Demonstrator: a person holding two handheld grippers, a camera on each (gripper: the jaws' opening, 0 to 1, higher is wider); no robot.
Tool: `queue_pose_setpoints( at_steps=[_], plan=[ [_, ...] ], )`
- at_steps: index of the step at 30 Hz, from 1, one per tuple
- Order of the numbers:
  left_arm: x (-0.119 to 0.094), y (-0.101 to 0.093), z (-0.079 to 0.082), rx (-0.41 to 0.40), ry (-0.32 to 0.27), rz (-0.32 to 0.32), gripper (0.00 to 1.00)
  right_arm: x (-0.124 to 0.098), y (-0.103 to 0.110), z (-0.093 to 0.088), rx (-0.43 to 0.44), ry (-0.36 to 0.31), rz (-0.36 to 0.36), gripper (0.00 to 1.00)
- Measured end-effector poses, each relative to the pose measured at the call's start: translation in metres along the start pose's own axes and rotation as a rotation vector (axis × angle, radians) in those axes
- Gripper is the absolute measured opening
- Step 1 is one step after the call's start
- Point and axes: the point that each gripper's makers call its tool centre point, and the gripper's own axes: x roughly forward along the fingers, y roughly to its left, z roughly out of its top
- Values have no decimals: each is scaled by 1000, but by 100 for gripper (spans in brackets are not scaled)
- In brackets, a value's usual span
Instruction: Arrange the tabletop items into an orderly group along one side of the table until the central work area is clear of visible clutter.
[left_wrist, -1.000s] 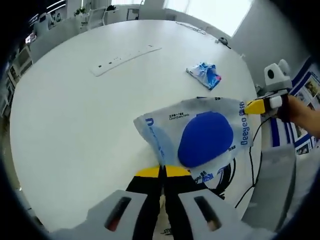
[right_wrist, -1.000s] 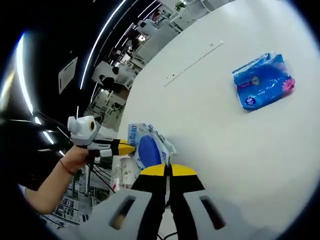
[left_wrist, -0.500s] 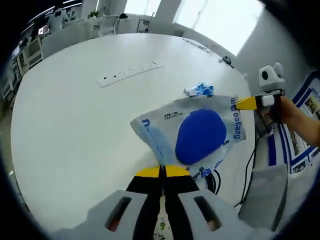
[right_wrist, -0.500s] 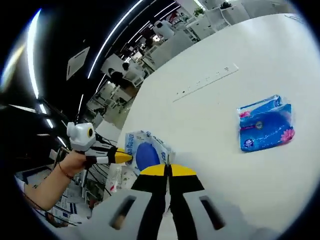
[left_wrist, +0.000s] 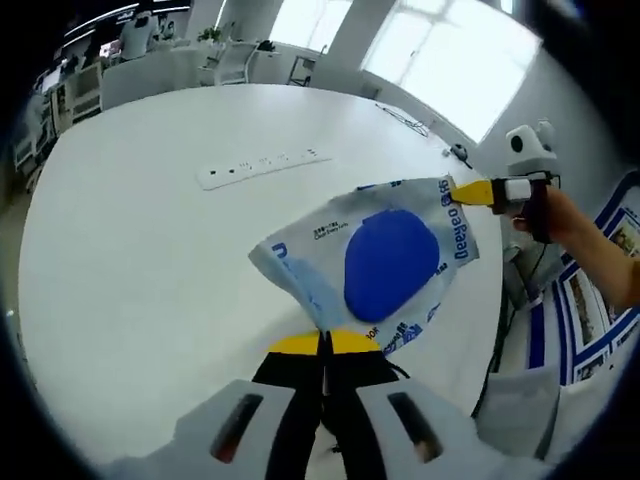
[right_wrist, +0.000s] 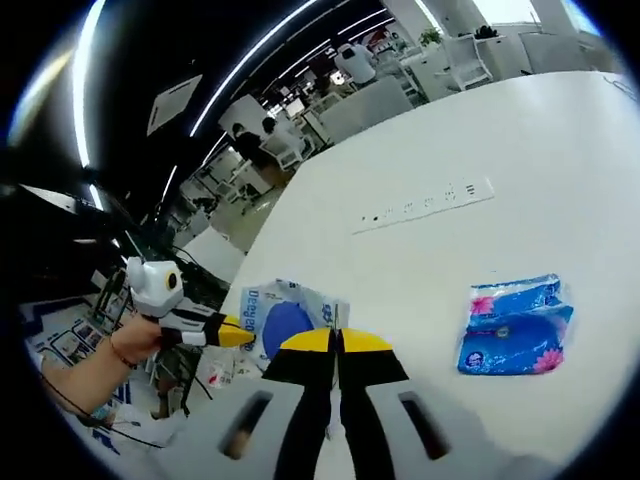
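Note:
A clear plastic bag (left_wrist: 390, 262) with blue print and a round blue patch hangs stretched above the white round table (left_wrist: 150, 250). My left gripper (left_wrist: 322, 343) is shut on its near corner. My right gripper (left_wrist: 470, 190), held by a hand, is shut on its far corner. In the right gripper view the bag (right_wrist: 283, 322) is bunched between my right gripper (right_wrist: 335, 340) and my left gripper (right_wrist: 238, 332). A blue tissue pack (right_wrist: 515, 335) lies flat on the table (right_wrist: 500, 130) to the right.
A white power strip (left_wrist: 262, 167) lies across the far part of the table, also seen as the strip (right_wrist: 425, 207). A thin cable (left_wrist: 405, 115) rests near the far edge. Chairs and desks (right_wrist: 350, 90) stand beyond the table.
Both grippers have risen with the bag still stretched between them. The tissue pack is now hidden behind the bag in the left gripper view.

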Motion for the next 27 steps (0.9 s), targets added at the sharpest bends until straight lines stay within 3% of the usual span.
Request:
queue_pose_setpoints(
  at_steps=[5,11,17,27],
  plan=[
    [5,-2,4,-30,-23,3,0,7,-8,13,-44,26,-8,0],
    [13,-3,8,-58,-38,13,0,17,-23,14,-76,61,-28,0],
    [22,3,9,-78,-29,22,0,32,-44,11,-95,108,-58,0],
    [44,12,5,-115,13,30,0,50,-70,-1,-198,212,-135,0]
  ],
)
